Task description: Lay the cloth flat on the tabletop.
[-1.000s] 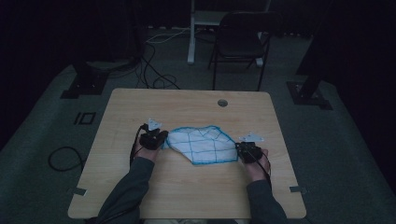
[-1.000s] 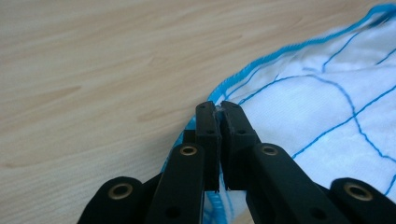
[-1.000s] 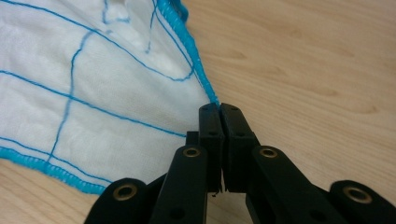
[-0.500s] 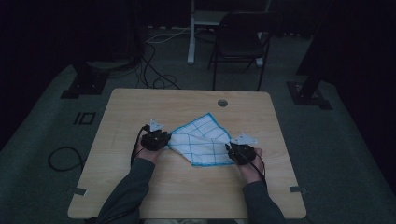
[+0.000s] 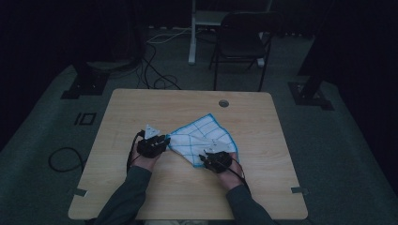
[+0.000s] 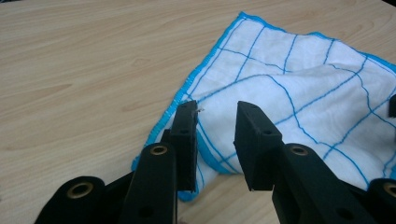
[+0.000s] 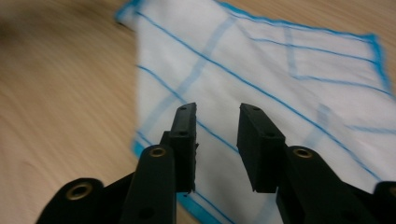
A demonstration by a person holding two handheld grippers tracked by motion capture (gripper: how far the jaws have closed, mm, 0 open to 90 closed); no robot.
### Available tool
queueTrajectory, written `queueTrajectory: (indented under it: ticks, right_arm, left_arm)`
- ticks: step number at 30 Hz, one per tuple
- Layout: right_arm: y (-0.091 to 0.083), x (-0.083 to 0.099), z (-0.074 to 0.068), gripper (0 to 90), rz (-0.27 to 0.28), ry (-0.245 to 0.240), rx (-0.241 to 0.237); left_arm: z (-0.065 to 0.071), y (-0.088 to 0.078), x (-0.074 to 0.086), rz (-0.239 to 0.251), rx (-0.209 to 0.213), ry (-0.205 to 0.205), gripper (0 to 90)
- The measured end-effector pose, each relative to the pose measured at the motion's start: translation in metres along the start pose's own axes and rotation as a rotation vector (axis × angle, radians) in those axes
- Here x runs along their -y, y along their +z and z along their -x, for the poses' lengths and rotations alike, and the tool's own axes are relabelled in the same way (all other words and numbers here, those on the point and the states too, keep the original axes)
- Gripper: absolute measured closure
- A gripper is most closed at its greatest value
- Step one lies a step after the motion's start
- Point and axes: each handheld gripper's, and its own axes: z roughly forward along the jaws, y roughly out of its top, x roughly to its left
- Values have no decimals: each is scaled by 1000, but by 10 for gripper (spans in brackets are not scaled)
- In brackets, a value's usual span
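Note:
A white cloth (image 5: pixel 202 133) with a blue grid and blue hem lies a little rumpled on the middle of the wooden table (image 5: pixel 141 108). My left gripper (image 5: pixel 158 143) sits at the cloth's left corner. In the left gripper view its jaws (image 6: pixel 216 106) stand open over the hemmed corner of the cloth (image 6: pixel 299 79), which bunches up between them. My right gripper (image 5: pixel 215 160) rests at the cloth's near edge. In the right gripper view it is open (image 7: pixel 217 108) above the flat cloth (image 7: pixel 280 60), with its blue hem under the jaws.
A round cable hole (image 5: pixel 224 103) lies in the table's far side. Behind the table stand a dark folding chair (image 5: pixel 239 44) and a white post (image 5: pixel 192 33). Cables (image 5: pixel 155 70) trail over the grey floor.
My right gripper has moved left and a little nearer. The cloth has drawn in from a wide spread into a narrower diamond. My left gripper has edged slightly to the right.

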Motion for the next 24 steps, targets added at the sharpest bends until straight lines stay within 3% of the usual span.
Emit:
queueTrajectory:
  ticks: [4, 10, 11, 13, 15, 18, 22, 24]
  right_arm:
    - [11, -7, -16, 609, -5, -33, -40]
    - [29, -10, -31, 600, -44, -91, -56]
    - [32, -11, -33, 615, -69, -104, -52]
    - [36, -13, -33, 771, -97, -124, -54]
    - [35, -16, -33, 844, -99, -122, -53]
    - [28, -20, -27, 860, -66, -92, -80]
    - [16, -26, -13, 861, -4, 5, -124]
    - [12, -27, -4, 861, 10, 45, -117]
  left_arm:
    - [1, -5, 6, 0, 6, -6, 699]
    - [0, -9, 14, -4, 3, -13, 699]
    - [0, -9, 15, -5, 2, -14, 699]
    - [1, -10, 17, -4, 1, -17, 699]
    - [0, -12, 18, -3, -2, -14, 700]
    - [0, -13, 18, 1, -5, -14, 700]
    - [0, -14, 16, 7, -4, -12, 703]
    - [2, -13, 15, 5, -1, -5, 706]
